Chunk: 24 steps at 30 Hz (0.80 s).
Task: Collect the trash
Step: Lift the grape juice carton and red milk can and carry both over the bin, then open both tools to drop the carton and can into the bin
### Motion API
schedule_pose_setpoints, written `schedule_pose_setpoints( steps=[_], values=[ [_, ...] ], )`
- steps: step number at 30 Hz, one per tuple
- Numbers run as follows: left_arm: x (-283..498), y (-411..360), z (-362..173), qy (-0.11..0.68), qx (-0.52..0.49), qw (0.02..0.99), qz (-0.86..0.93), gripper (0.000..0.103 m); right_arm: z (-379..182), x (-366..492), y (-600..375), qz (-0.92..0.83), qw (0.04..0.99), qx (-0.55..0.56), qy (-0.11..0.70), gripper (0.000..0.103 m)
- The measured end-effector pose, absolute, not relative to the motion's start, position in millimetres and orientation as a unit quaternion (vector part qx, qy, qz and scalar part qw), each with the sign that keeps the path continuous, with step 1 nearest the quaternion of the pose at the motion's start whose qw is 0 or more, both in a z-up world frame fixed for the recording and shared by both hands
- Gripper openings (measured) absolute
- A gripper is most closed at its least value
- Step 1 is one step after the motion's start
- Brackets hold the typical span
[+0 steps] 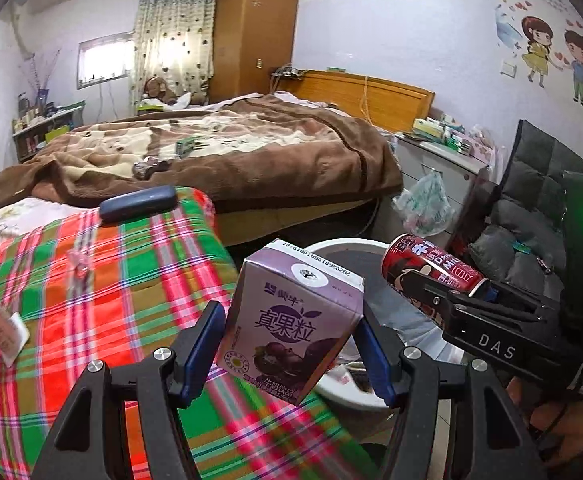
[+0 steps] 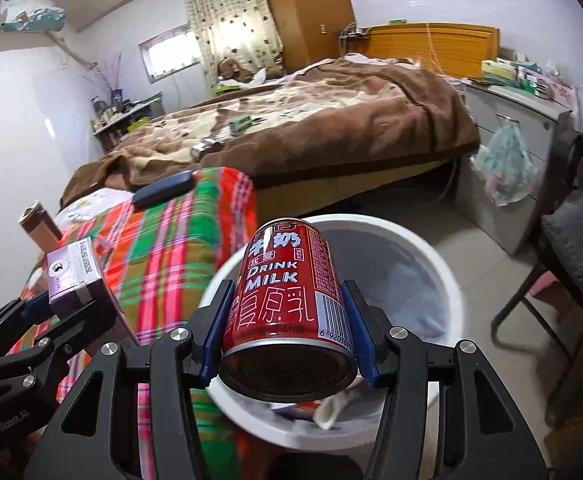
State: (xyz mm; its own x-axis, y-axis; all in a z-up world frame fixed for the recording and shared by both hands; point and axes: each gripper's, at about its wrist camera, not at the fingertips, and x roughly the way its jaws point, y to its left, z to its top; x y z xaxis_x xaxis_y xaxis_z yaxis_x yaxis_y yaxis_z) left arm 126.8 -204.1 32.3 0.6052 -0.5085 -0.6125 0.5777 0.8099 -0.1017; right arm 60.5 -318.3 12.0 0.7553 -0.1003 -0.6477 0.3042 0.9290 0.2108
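My left gripper (image 1: 287, 344) is shut on a purple milk-drink carton (image 1: 291, 320), held tilted over the edge of the plaid cover, just left of a white bin (image 1: 343, 246). My right gripper (image 2: 287, 332) is shut on a red milk can (image 2: 287, 300), held lengthwise above the white bin (image 2: 443, 268). In the left wrist view the red can (image 1: 431, 276) and the right gripper (image 1: 443, 304) hang over the bin at the right. In the right wrist view the carton (image 2: 79, 280) and the left gripper (image 2: 51, 308) sit at the lower left. Crumpled white trash (image 2: 331, 408) lies in the bin.
A red-green plaid cover (image 1: 91, 280) carries a dark blue case (image 1: 139, 204) and a small white packet (image 1: 7, 332). Behind is a bed with a brown blanket (image 1: 231, 152), a green box (image 1: 189, 146) on it. A plastic bag (image 1: 423, 200) hangs from a grey cabinet; a dark chair (image 2: 579, 240) stands right.
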Motion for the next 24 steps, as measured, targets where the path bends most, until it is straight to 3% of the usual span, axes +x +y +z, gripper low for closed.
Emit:
schedule_pose_setpoints(
  steps=[21, 24],
  values=[
    [147, -267, 9, 0.362, 0.051, 0.864, -0.346, 0.065, -16, 60, -357, -0.144, 0.897, 0.149, 0.391, 0.055],
    [149, -265, 8, 0.365, 0.051, 0.864, -0.342, 0.065, -12, 57, -356, -0.146, 0.902, 0.139, 0.383, 0.060]
  ],
)
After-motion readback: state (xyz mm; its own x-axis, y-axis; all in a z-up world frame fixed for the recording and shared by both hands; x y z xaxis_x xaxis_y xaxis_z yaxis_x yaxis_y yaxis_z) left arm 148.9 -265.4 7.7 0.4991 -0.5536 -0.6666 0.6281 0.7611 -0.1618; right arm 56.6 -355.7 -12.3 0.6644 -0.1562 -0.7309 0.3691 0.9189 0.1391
